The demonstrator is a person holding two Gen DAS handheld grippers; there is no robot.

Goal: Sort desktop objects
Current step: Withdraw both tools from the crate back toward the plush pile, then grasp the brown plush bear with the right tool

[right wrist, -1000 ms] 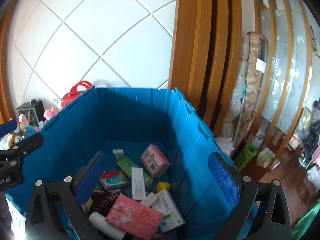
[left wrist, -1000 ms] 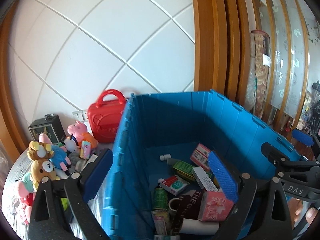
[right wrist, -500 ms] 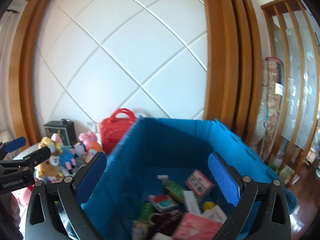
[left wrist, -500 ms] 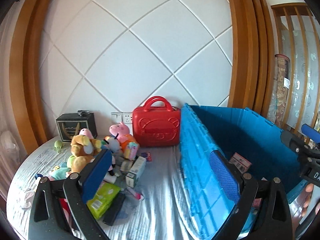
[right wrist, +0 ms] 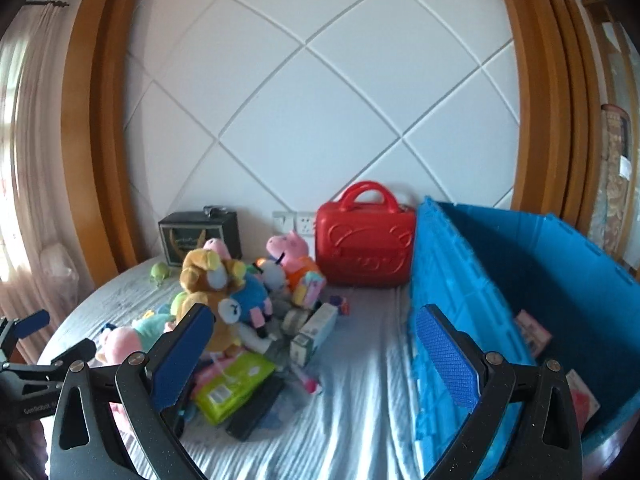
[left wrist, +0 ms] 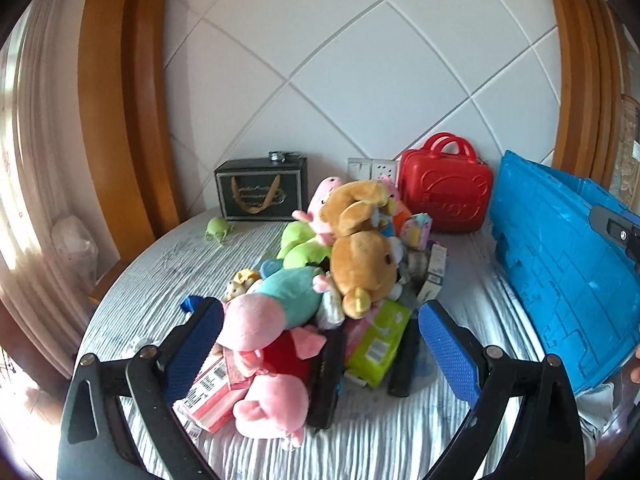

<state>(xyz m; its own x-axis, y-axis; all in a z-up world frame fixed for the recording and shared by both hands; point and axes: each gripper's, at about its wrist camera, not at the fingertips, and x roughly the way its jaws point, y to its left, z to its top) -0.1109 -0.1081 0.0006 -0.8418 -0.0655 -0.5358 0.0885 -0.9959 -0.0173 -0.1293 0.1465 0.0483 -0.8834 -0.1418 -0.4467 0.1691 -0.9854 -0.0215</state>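
A heap of plush toys [left wrist: 352, 256] and small boxes lies on the grey-clothed round table [left wrist: 168, 264]. A green packet [left wrist: 378, 336] and a pink box [left wrist: 212, 392] lie at its near edge. My left gripper [left wrist: 320, 348] is open and empty, hovering just before the heap. The heap also shows in the right wrist view [right wrist: 224, 292]. My right gripper [right wrist: 316, 356] is open and empty, above the cloth between the heap and the blue crate [right wrist: 448, 280]. Pink boxes [right wrist: 534, 332] lie inside the crate.
A red toy case [right wrist: 362, 244] stands against the white panelled wall beside the crate. A black gift box [left wrist: 262, 190] stands at the back left, with a small green toy [left wrist: 218, 228] in front of it. A black flat object [right wrist: 256, 408] lies by the green packet.
Both grippers swung left, away from above the blue crate toward the toy heap. The crate's contents have mostly left both views. Both grippers stayed open.
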